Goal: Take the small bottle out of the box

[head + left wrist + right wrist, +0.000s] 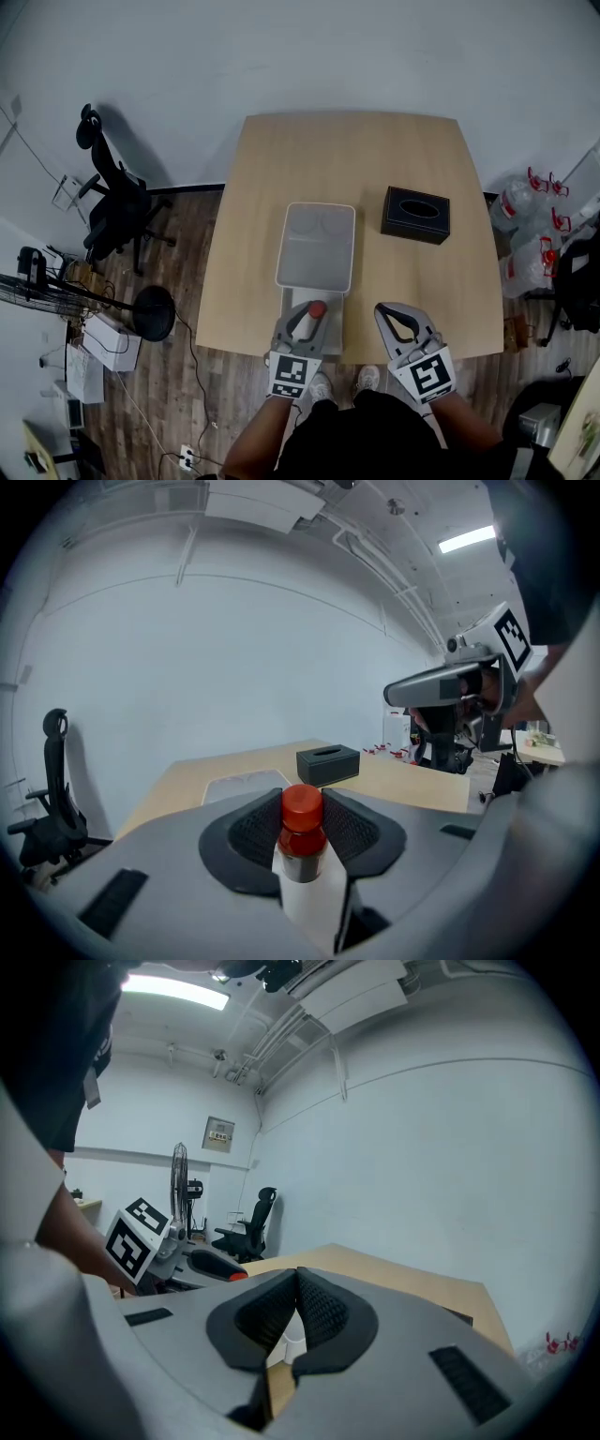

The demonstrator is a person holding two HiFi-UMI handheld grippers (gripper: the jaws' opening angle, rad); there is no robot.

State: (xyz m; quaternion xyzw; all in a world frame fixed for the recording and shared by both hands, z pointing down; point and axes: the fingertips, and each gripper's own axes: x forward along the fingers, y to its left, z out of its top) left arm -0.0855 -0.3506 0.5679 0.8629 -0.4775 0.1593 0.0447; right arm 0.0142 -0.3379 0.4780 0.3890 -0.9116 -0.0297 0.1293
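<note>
Head view shows my left gripper [302,326] clamped on the small bottle [316,309] with the red cap, just at the near end of the clear box [284,246] on the table [375,159]. My right gripper [401,321] hangs beside it, and a black tissue box [415,214] sits to the clear box's right. Left gripper view has both pads pressed on the upright bottle [302,834], jaws partly open around it, with the two boxes on the table beyond it. Right gripper view shows my right gripper [296,1275] with its jaws shut tip to tip, holding nothing.
</note>
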